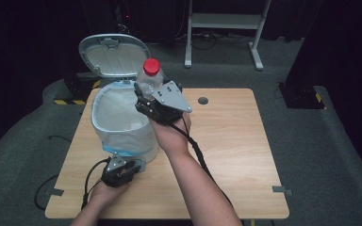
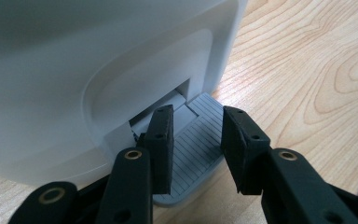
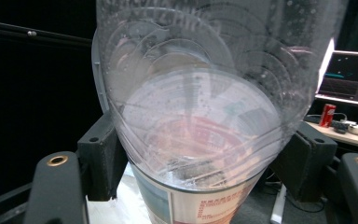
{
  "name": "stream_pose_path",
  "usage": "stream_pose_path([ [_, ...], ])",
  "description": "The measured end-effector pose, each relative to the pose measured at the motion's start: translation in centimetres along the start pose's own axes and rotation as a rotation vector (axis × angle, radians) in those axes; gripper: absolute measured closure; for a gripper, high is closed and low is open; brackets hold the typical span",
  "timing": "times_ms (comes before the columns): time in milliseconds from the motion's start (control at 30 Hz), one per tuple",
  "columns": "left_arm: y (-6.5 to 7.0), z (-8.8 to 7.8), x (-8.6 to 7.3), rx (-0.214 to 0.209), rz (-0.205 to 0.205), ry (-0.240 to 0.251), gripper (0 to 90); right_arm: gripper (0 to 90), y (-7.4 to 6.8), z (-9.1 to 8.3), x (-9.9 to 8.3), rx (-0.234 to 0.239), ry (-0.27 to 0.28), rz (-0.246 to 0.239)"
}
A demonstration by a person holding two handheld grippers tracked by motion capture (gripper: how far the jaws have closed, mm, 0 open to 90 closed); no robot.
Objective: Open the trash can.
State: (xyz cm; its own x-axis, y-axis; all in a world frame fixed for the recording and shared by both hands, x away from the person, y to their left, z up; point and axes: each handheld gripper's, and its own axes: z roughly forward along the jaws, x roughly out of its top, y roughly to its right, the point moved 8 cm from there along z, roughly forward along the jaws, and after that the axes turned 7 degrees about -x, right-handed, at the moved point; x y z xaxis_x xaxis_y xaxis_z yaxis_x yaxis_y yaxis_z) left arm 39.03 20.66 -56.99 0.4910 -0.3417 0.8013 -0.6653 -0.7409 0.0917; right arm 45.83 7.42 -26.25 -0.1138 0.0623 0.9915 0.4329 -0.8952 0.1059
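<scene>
Unreadably, the label [image 3: 200,207] wraps the clamped bottle [image 1: 149,77].

hand-held gripper [image 2: 196,149] spread over bin's [image 2: 98,70] ribbed pedal [image 2: 193,144].

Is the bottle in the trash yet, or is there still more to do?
Not yet. Done: the bin's lid stands open, with the left hand-held gripper at the pedal. In hand: the right hand-held gripper grips the clear bottle by the bin's rim. Left: probably dropping it in and letting the lid shut.
</scene>
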Motion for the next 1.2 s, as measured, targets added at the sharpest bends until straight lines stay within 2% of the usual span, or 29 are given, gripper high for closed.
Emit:
stream_pose_path([
  [267,0.0,0.0,0.0,0.001,0.003,-0.001,64.2,27.2,-1.3,1.6,-0.1,0.024,-0.007,0.019],
  [1000,0.0,0.0,0.0,0.005,0.011,-0.005,64.1,27.1,-6.1,4.7,-0.7,0.110,-0.031,0.029],
  [1200,0.0,0.0,0.0,0.005,0.011,-0.004,64.1,27.1,-6.7,5.5,-1.1,0.123,-0.043,0.044],
])
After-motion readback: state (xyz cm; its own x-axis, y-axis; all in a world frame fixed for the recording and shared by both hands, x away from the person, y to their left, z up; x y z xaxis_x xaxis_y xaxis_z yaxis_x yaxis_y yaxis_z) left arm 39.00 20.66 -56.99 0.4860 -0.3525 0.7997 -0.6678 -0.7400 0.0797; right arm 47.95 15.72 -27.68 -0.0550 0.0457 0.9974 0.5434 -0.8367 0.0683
